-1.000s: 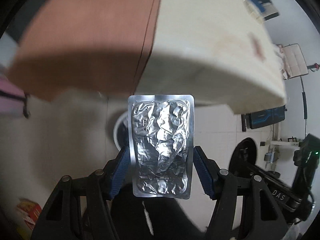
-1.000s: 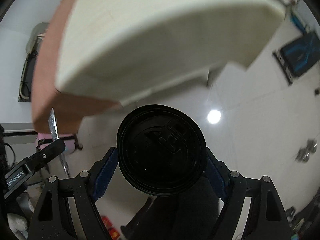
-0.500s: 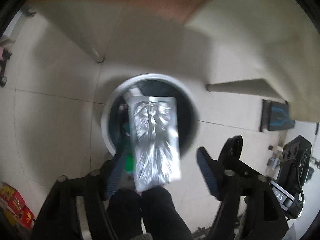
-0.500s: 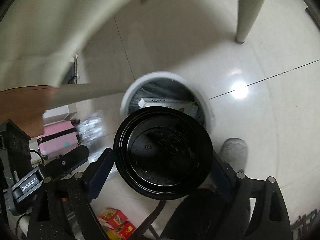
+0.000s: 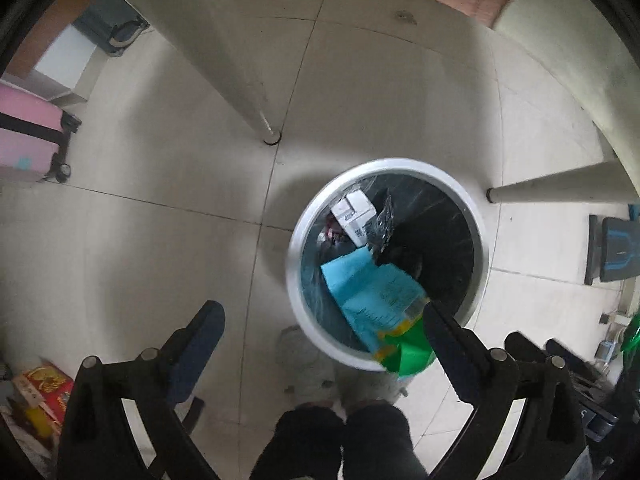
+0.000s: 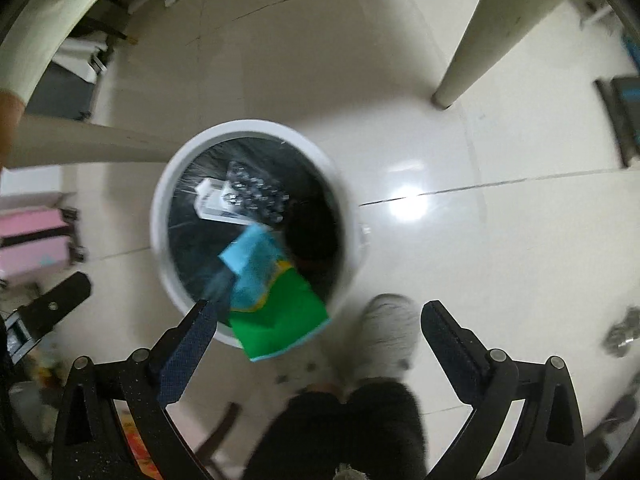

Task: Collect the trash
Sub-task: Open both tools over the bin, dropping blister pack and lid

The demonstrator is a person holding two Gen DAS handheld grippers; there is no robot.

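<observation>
A round white trash bin [image 5: 298,236] with a black liner stands on the tiled floor below both grippers; it also shows in the right wrist view [image 6: 160,216]. Inside lie a white box [image 5: 354,210], the silver blister pack [image 6: 256,196] and a blue-and-green packet [image 5: 376,300] that leans over the near rim [image 6: 280,312]. The black lid is somewhere in the dark liner; I cannot make it out. My left gripper [image 5: 320,332] is open and empty, just left of the bin. My right gripper [image 6: 316,328] is open and empty above the bin's near edge.
Cream table legs [image 5: 240,76] [image 6: 472,44] stand around the bin. A pink suitcase [image 5: 28,136] is at the left. A red box [image 5: 44,384] lies on the floor near left. The person's grey shoe [image 6: 392,332] is beside the bin.
Both grippers swung down from the table to over the bin and opened. The blister pack left the left gripper and the black lid left the right gripper; the blister pack now lies in the bin.
</observation>
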